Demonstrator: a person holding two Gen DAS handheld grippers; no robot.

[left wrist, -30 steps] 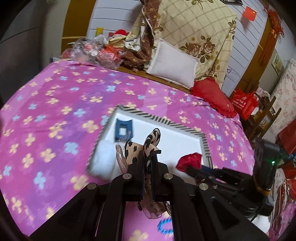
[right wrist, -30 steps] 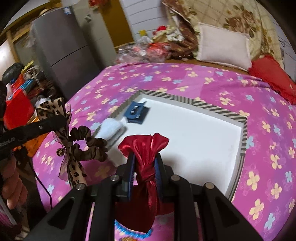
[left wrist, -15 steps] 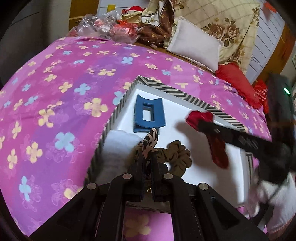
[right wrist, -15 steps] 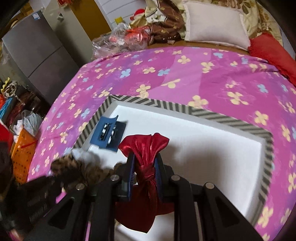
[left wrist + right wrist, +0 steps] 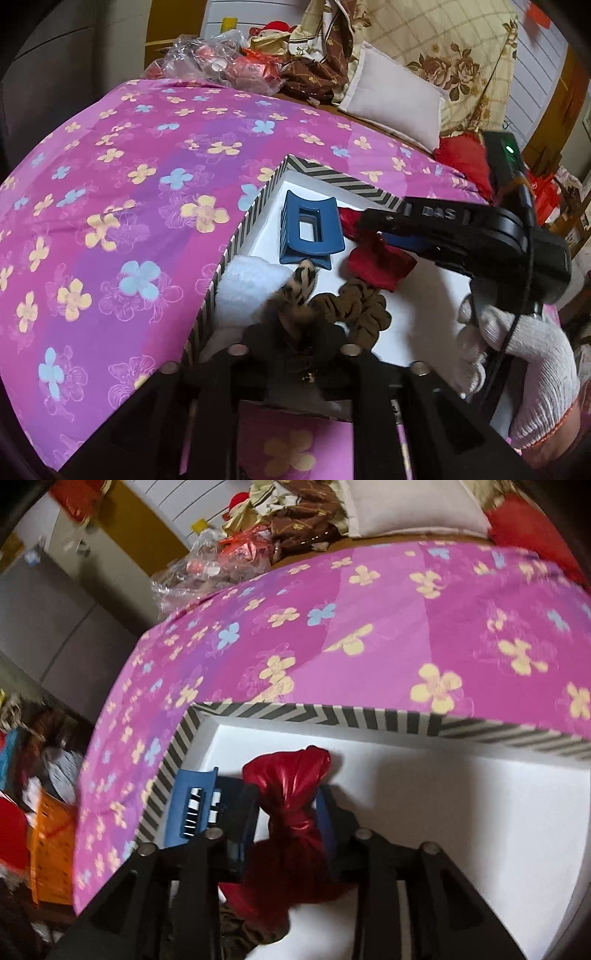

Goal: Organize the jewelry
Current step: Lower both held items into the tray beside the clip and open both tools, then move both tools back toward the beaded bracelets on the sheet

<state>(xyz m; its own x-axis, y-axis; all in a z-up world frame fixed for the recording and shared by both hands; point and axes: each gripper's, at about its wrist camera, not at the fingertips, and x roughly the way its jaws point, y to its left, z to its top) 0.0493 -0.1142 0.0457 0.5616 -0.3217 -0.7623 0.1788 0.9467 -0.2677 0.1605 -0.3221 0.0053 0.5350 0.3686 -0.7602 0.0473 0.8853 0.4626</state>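
Observation:
A white box with a striped rim (image 5: 258,206) lies on the pink flowered bedspread. In it are a blue hair claw (image 5: 310,230), a white fluffy item (image 5: 247,288) and a brown scrunchie with a leopard bow (image 5: 351,308). My left gripper (image 5: 299,339) stands open over the scrunchie, which rests on the box floor between the spread fingers. My right gripper (image 5: 290,805) has its fingers opened around a shiny red bow (image 5: 291,812) that lies in the box (image 5: 332,716) beside the blue claw (image 5: 195,805). The right gripper (image 5: 369,225) and red bow (image 5: 376,262) also show in the left wrist view.
Pillows (image 5: 391,99), a red cushion (image 5: 461,155) and plastic-wrapped clutter (image 5: 221,66) sit at the bed's far side. A grey cabinet (image 5: 55,627) and an orange basket (image 5: 51,853) stand left of the bed. A gloved hand (image 5: 517,369) holds the right gripper.
Both grippers came down into the box and their fingers spread apart. The scrunchie and the red bow now rest on the box floor beside the blue claw.

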